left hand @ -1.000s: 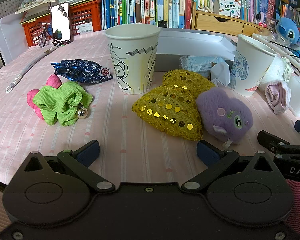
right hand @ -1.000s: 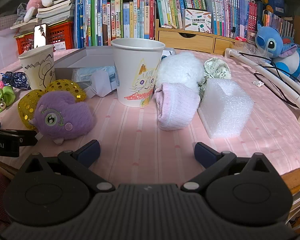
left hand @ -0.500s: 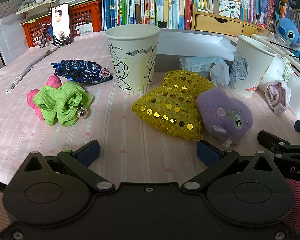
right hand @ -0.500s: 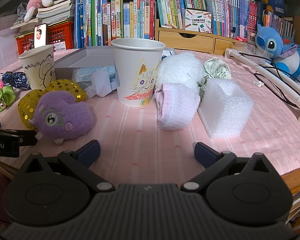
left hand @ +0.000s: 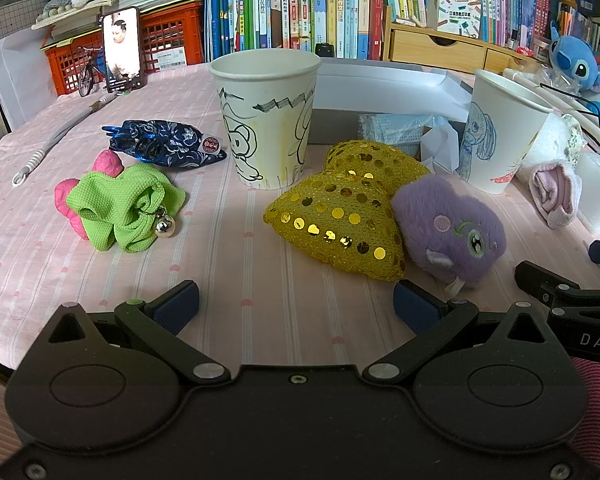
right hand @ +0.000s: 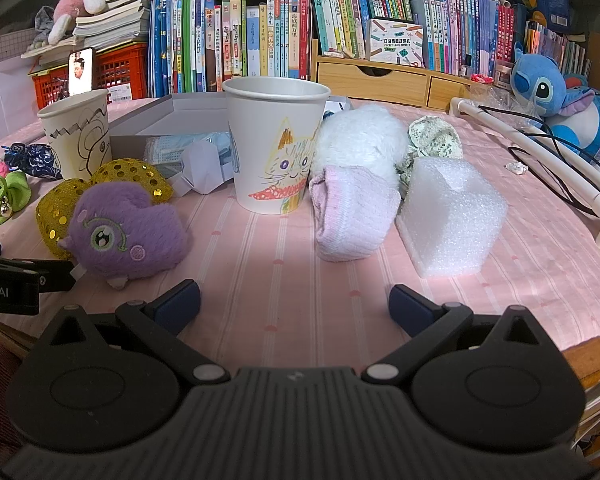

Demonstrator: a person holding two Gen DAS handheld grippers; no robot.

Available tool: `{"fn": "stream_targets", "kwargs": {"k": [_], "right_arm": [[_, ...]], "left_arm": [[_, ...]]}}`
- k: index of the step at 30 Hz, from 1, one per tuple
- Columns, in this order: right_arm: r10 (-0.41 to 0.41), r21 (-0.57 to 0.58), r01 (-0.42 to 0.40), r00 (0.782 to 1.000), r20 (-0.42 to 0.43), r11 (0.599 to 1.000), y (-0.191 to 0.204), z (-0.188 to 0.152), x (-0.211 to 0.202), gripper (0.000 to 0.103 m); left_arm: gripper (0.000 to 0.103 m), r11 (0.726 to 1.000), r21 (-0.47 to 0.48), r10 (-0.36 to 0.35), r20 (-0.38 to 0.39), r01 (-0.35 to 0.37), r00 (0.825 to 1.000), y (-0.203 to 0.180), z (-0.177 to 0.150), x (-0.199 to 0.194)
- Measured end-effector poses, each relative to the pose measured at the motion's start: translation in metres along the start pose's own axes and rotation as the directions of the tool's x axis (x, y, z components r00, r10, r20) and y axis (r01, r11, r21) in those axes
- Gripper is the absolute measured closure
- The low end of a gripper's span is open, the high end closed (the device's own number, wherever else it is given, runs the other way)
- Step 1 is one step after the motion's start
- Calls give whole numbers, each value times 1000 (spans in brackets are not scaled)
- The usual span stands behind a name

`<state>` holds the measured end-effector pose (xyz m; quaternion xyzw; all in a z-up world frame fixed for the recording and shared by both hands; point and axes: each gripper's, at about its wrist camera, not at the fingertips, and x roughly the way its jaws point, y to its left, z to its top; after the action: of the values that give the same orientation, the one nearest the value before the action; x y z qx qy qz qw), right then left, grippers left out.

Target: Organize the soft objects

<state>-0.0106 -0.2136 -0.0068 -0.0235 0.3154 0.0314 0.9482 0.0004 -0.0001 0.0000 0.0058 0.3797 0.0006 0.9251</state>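
Counting 2 paper cups: mouse cup, cat cup. 1 purple plush left of cat cup, touching 1 gold sequin heart. Left hand-held gripper and right hand-held gripper both spread, empty.

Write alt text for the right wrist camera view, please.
The open right gripper hovers empty over a pink tablecloth, facing a cat-drawn paper cup, a folded pink sock, white foam block and purple plush.

fuzzy purple plush, glossy gold sequin heart, matt paper cup
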Motion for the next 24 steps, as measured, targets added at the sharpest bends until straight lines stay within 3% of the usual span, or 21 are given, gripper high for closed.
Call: {"fn": "stream_targets", "kwargs": {"k": [24], "right_arm": [[2,3,-2,1000,15,1000,-1,-1,-3,0]], "left_arm": [[0,1000,5,0,13,0,1000,0,2,0]]}}
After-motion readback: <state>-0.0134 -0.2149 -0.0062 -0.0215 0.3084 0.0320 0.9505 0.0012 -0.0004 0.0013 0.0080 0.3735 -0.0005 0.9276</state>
